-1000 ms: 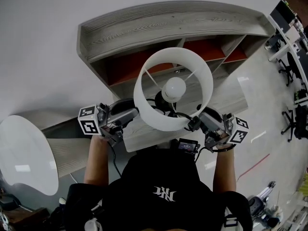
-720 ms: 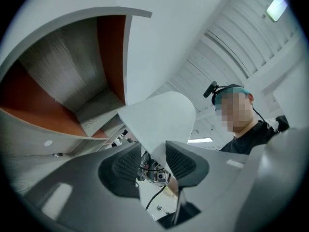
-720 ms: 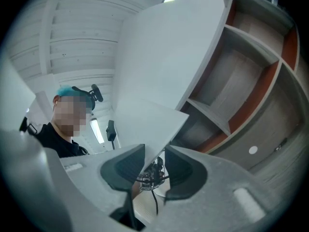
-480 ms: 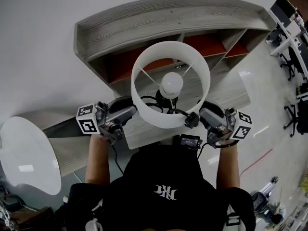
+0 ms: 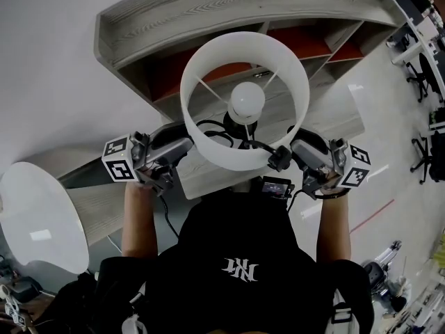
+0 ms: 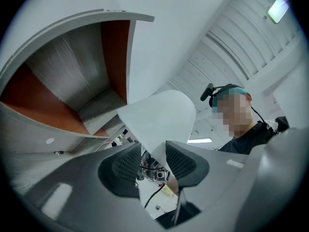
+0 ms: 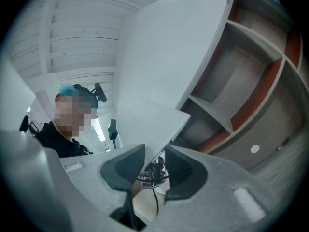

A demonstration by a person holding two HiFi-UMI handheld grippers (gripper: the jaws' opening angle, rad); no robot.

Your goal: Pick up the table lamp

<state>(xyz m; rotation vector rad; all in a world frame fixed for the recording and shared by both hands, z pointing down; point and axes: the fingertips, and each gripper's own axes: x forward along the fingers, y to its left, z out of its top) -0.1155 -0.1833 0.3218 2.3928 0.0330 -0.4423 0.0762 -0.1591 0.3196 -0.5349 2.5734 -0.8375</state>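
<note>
The table lamp hangs in the air in front of the person, seen from above in the head view: a white drum shade with a round bulb and black cables inside. My left gripper is shut on the shade's left wall and my right gripper on its right wall. In the left gripper view the thin shade wall runs between the pads of the left gripper. The right gripper view shows the shade pinched the same way by the right gripper. The lamp's base is hidden.
Behind the lamp stands a curved grey wooden shelf unit with red back panels. A white oval tabletop lies at the left. Office chairs and desks stand on the shiny floor at the right. The person's black cap fills the bottom.
The head view has shifted, so the shelf sits higher in the picture and the shade looks a little larger. Both grippers keep the same hold on the shade.
</note>
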